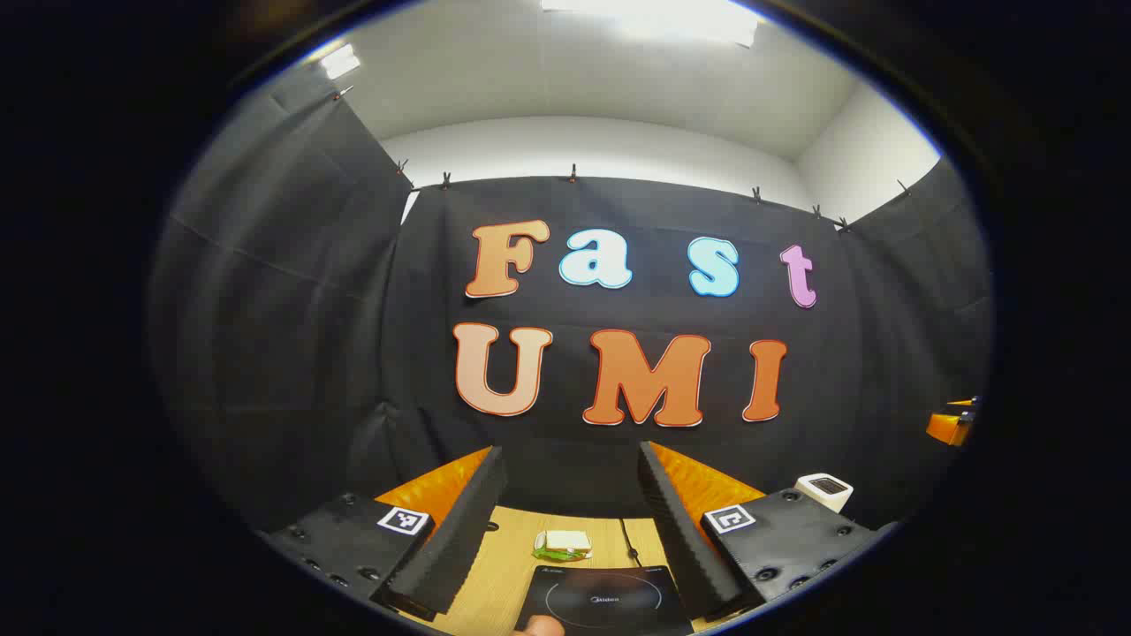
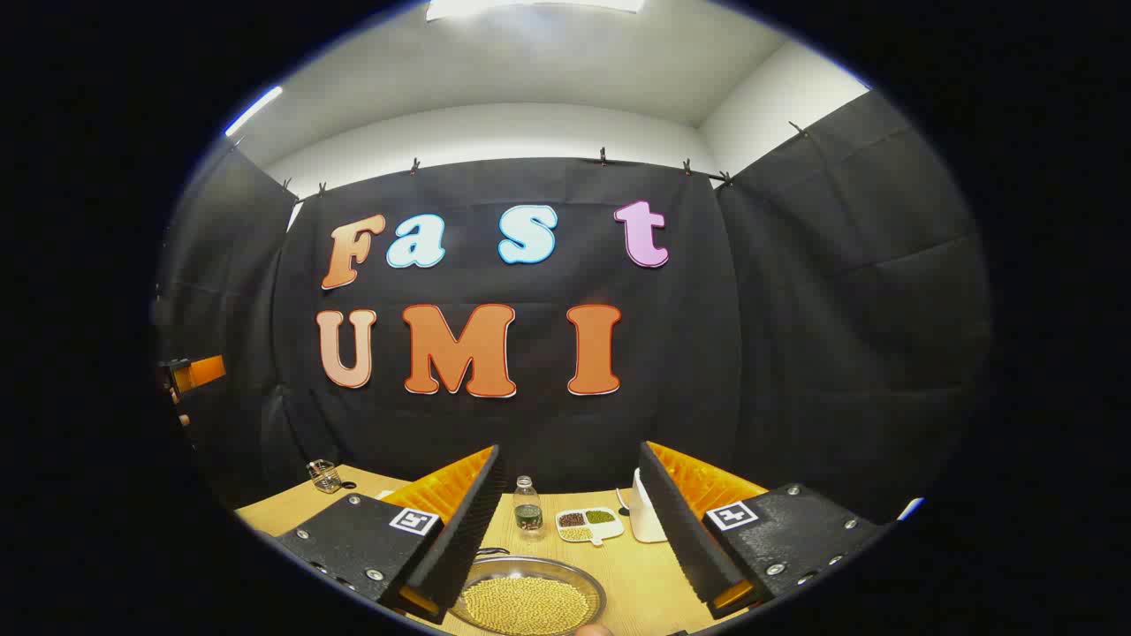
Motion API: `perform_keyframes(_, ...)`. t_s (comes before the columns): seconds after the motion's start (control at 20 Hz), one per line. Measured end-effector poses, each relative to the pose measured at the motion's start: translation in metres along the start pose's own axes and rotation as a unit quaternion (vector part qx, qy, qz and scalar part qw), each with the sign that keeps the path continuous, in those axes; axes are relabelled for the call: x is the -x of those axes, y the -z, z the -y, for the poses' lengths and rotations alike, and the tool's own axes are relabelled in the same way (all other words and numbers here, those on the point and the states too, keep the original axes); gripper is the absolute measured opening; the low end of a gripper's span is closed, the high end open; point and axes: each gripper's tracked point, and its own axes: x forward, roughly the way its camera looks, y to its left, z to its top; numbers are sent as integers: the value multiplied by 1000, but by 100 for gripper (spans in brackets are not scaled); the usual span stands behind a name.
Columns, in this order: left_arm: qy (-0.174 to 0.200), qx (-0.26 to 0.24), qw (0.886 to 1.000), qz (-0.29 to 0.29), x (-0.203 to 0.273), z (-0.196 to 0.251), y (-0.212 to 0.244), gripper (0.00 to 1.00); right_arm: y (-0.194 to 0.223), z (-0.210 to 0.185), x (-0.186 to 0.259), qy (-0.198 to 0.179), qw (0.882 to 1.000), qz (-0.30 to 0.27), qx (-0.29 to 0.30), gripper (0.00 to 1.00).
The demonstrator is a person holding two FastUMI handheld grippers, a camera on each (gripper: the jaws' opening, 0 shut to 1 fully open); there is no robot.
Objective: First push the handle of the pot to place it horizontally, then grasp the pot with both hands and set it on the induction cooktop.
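Fingers of the left gripper (image 1: 565,530) stand spread apart with nothing between them, raised above the wooden table (image 1: 508,574); in the left gripper view the black induction cooktop (image 1: 608,601) lies flat on the table directly below and ahead of the gap, with a cord (image 1: 629,546) running back from its far edge. Beyond the cooktop sits a small sandwich on a green wrapper (image 1: 563,545), and off to the right a white box-shaped device (image 1: 824,490) stands near the table's edge. Fingers of the right gripper (image 2: 565,530) are likewise held wide with nothing pinched. In the right gripper view the pot (image 2: 527,605) (a shallow metal pan filled with yellow beans) rests on the table just under and between the fingers, mouth upward; its handle and long axis cannot be told from what is visible. Behind it stand a small clear bottle (image 2: 528,510), a white divided dish of sorted beans (image 2: 589,524) just beside it, and a white object (image 2: 647,517) partly hidden by the right finger. A small glass jar (image 2: 324,476) sits at the far left of the table.
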Motion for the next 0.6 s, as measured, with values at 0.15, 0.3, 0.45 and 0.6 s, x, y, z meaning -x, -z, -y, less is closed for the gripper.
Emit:
perform_keyframes(0.15,-4,0,1000,0,-1,-2,0,99,1,-2,1,-4,1000,0,-1,94)
perform_keyframes(0.3,-6,-2,1000,-2,-2,-4,0,99,1,-5,2,-10,1000,-2,2,94)
perform_keyframes(0.45,0,0,1000,-6,0,0,3,98,1,-5,2,-10,1000,-1,7,94)
perform_keyframes(0.6,1,-2,1000,-5,0,1,2,99,1,-6,2,-12,1000,-3,4,94)
